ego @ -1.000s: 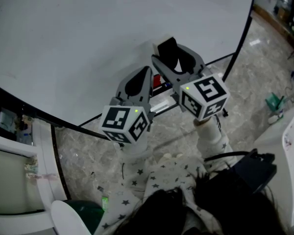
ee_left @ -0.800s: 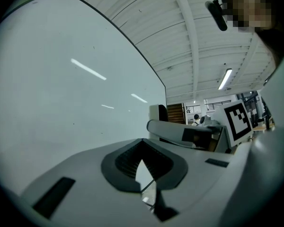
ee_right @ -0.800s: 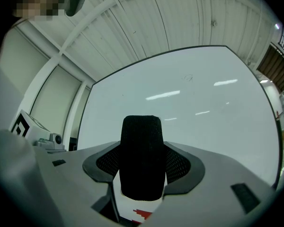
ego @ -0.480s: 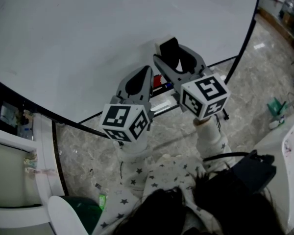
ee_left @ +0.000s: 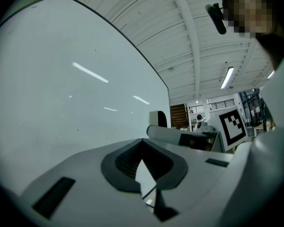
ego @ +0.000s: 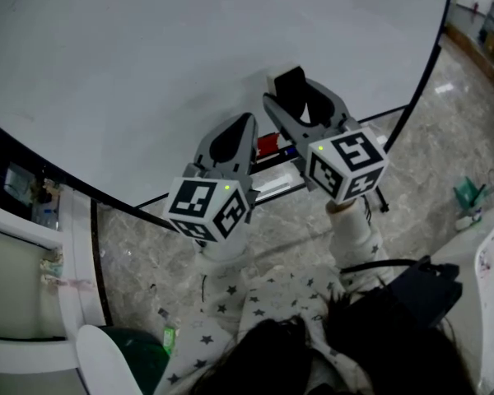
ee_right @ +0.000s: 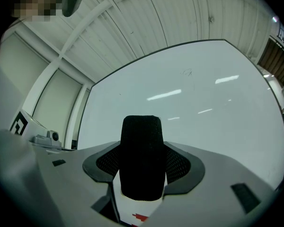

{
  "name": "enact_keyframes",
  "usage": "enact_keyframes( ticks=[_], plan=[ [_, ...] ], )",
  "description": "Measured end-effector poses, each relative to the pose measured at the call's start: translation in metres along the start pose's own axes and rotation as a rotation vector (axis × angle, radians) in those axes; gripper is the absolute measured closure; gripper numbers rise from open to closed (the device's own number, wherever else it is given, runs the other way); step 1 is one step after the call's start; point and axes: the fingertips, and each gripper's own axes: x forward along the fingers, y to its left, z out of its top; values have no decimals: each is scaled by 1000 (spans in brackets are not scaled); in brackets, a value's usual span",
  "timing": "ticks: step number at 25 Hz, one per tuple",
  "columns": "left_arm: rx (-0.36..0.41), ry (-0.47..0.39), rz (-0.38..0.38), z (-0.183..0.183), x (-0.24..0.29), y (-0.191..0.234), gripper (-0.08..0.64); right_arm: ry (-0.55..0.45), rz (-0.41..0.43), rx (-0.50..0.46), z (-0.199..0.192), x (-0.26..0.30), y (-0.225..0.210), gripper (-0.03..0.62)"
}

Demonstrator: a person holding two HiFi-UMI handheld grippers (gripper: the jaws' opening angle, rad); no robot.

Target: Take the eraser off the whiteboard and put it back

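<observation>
The black eraser (ego: 289, 84) stands upright between the jaws of my right gripper (ego: 296, 93), which is shut on it close to the whiteboard (ego: 148, 64). In the right gripper view the eraser (ee_right: 141, 154) fills the gap between the jaws, with the whiteboard (ee_right: 203, 112) right behind it. My left gripper (ego: 244, 123) hovers to the left of it and a little lower, its jaws brought to a point with nothing in them. In the left gripper view the left gripper (ee_left: 143, 151) points along the board (ee_left: 61, 108), and the right gripper shows at the right.
Below the board runs a tray (ego: 273, 185) holding a red marker (ego: 267, 145). The board's black frame (ego: 420, 72) curves down at the right. A green bin (ego: 144, 360) and white furniture (ego: 16, 245) stand at the lower left, and a black bag (ego: 428, 285) lies at the lower right.
The head view has drifted slightly. Both grippers keep their places, and the eraser stays in the right jaws.
</observation>
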Motion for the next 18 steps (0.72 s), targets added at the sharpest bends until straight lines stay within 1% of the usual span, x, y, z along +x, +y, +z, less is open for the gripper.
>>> enact_keyframes(
  ticks=[4, 11, 18],
  plan=[
    [-6, -9, 1, 1, 0, 0, 558, -20, 4, -16, 5, 2, 2, 334],
    [-7, -18, -31, 2, 2, -8, 558, -45, -10, -24, 10, 3, -2, 333],
    [2, -19, -61, -3, 9, -20, 558, -60, -52, -70, 13, 5, -12, 333]
  ],
)
